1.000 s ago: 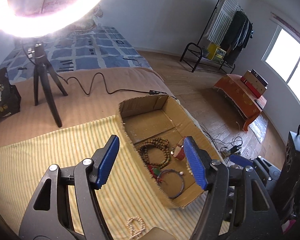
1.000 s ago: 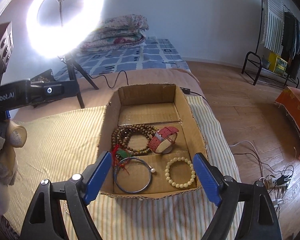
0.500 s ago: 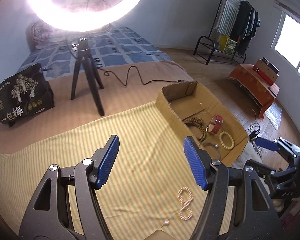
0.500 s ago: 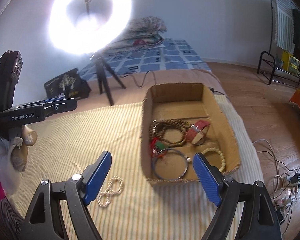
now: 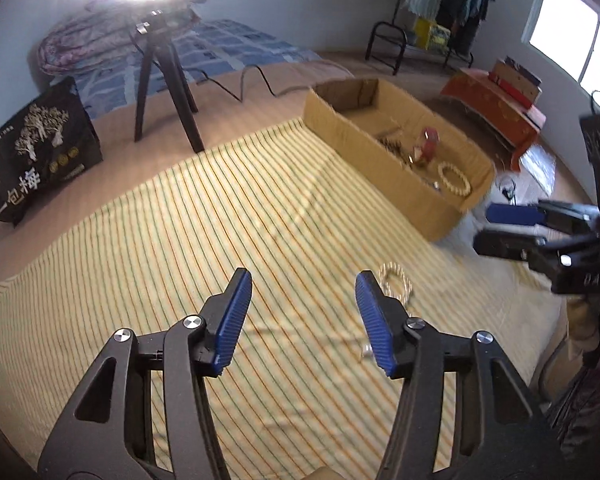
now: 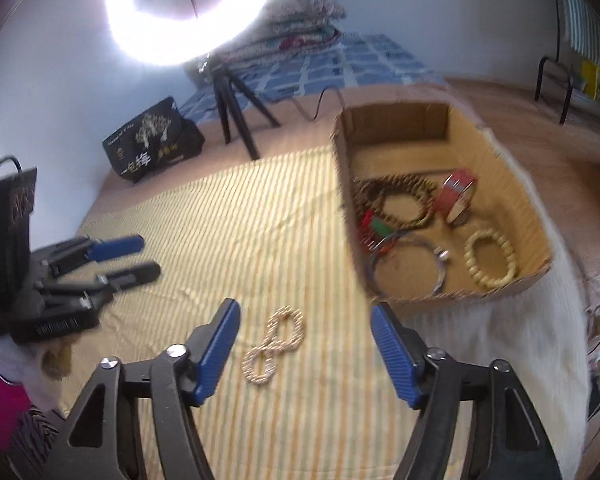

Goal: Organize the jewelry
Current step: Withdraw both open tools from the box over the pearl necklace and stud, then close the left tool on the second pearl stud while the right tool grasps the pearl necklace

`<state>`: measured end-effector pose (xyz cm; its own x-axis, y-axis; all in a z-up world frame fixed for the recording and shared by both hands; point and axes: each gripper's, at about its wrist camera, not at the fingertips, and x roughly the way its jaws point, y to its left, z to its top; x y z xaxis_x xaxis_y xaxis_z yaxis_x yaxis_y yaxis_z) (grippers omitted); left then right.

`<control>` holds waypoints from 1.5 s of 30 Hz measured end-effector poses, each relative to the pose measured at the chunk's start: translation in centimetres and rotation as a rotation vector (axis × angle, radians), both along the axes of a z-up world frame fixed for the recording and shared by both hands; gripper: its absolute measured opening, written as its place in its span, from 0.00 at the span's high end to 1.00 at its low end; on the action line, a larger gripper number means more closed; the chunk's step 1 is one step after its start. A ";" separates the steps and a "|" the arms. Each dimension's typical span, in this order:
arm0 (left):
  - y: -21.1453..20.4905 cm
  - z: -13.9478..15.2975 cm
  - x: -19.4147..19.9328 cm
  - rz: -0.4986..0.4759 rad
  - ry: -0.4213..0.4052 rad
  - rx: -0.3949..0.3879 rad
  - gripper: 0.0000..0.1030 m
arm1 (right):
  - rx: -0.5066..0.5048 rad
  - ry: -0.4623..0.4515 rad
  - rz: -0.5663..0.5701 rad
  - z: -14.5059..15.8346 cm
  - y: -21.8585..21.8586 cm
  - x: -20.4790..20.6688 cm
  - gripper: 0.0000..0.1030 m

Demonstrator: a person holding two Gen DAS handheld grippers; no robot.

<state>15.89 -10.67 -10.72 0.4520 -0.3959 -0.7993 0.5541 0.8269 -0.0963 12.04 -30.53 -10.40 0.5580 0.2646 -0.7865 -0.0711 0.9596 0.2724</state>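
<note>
A cream bead necklace [image 6: 276,344], twisted into a figure eight, lies on the striped cloth [image 6: 228,232]. My right gripper [image 6: 305,308] hovers over it with the strand between and just below the fingertips; its jaws are closing and the pads do not touch it. In the left wrist view the necklace [image 5: 396,284] peeks out beside the right finger of my left gripper [image 5: 303,280], whose jaws are closing on nothing. The cardboard box [image 6: 460,294] to the right holds a brown bead string [image 6: 396,200], a red bracelet [image 6: 458,198], a cream bracelet [image 6: 490,254] and a metal bangle [image 6: 408,264].
A ring light on a black tripod [image 6: 236,120] stands behind the cloth, its cable running past the box. A black printed bag [image 6: 152,144] sits at the back left. The bed edge drops off right of the box [image 5: 372,148]; a person's sleeve [image 6: 0,408] is at lower left.
Both views have swung left from the box onto the cloth. The necklace now lies under my right gripper. Both pairs of fingers stand closer together than before.
</note>
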 end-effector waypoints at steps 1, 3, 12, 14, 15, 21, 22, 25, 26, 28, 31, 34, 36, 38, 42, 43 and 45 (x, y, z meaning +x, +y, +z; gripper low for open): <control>-0.2 -0.4 -0.4 -0.013 0.006 0.008 0.47 | 0.015 0.014 0.002 -0.3 0.2 0.1 0.38; -0.5 -1.2 -1.1 -0.043 0.025 0.022 0.52 | 0.050 0.048 0.003 -1.2 0.6 0.3 0.44; -2.1 -4.0 -3.4 -0.152 0.082 0.074 0.59 | 0.095 0.166 -0.006 -4.8 1.9 1.7 0.58; -2.3 -4.4 -3.6 -0.161 0.094 0.074 0.59 | 0.111 0.190 -0.022 -5.5 1.7 2.0 0.60; -2.4 -4.6 -3.7 -0.164 0.097 0.074 0.59 | 0.114 0.198 -0.028 -5.8 1.7 2.2 0.61; -2.7 -5.2 -3.9 -0.181 0.110 0.074 0.60 | 0.083 0.219 -0.056 -6.6 1.9 3.1 0.63; -2.9 -5.4 -3.9 -0.184 0.111 0.077 0.63 | 0.078 0.223 -0.059 -6.8 1.9 3.2 0.63; -3.3 -5.8 -3.8 -0.192 0.119 0.085 0.67 | 0.058 0.230 -0.067 -7.3 2.1 3.6 0.66; -3.5 -6.0 -3.8 -0.194 0.120 0.088 0.67 | 0.046 0.231 -0.071 -7.4 2.3 3.7 0.67; -3.7 -6.2 -3.9 -0.201 0.121 0.092 0.67 | 0.031 0.231 -0.076 -7.6 2.4 3.9 0.68; -3.9 -6.4 -3.9 -0.207 0.120 0.094 0.67 | 0.006 0.226 -0.078 -7.8 2.8 4.2 0.69; -4.4 -6.6 -3.8 -0.214 0.119 0.100 0.68 | -0.017 0.222 -0.077 -7.9 3.1 4.5 0.69; -4.6 -6.9 -3.7 -0.216 0.120 0.104 0.72 | -0.027 0.223 -0.075 -8.1 3.3 4.7 0.69; -4.6 -7.1 -3.7 -0.213 0.121 0.101 0.73 | -0.035 0.224 -0.071 -8.3 3.4 4.7 0.70; -4.6 -7.4 -3.5 -0.211 0.111 0.107 0.81 | -0.062 0.222 -0.067 -8.4 3.6 4.9 0.78; -4.6 -7.4 -3.6 -0.209 0.109 0.110 0.82 | -0.063 0.220 -0.065 -8.4 3.5 4.8 0.79; -4.4 -7.4 -3.4 -0.205 0.111 0.109 0.86 | -0.050 0.222 -0.062 -8.4 3.3 4.7 0.80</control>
